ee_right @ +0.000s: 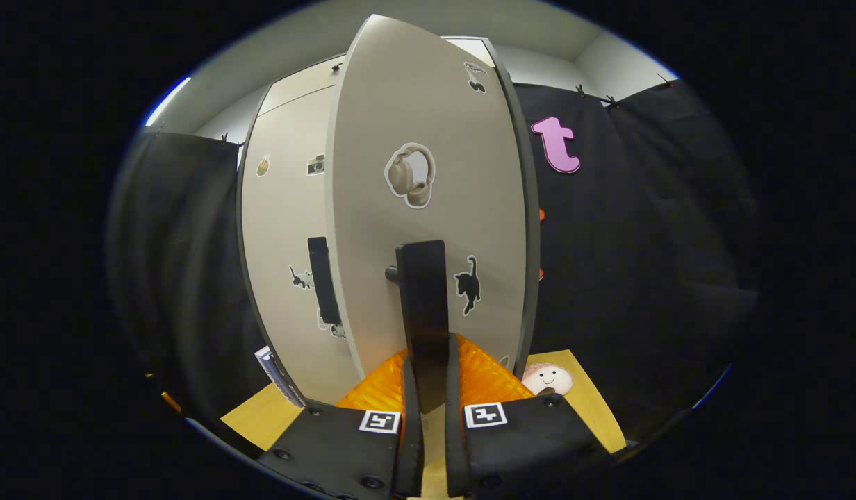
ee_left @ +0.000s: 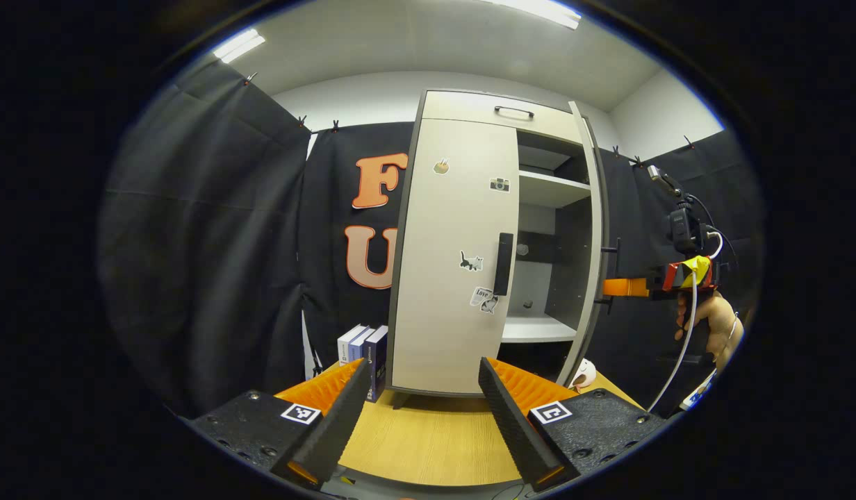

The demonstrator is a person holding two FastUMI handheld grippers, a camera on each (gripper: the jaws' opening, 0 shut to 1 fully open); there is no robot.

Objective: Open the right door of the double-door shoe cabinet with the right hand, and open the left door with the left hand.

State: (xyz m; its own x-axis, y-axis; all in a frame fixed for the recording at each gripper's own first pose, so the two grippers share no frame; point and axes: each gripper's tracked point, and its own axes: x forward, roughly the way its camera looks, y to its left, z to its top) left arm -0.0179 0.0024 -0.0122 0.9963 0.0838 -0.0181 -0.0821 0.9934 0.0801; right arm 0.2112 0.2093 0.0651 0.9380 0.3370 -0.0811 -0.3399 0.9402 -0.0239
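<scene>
Beige cabinet (ee_left: 463, 278): two doors, one open.

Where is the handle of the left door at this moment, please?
In the left gripper view, the left door handle sits on the right edge of the closed left door, beside the cat sticker, ahead of the open left claw.

The left gripper view is sitting back from the shoe cabinet (ee_left: 470, 243), facing its front squarely from low over the table (ee_left: 428, 437). The right gripper view is pressing in close on the right door's handle (ee_right: 422, 305). Both are catching the closed left door (ee_left: 456, 257).
</scene>
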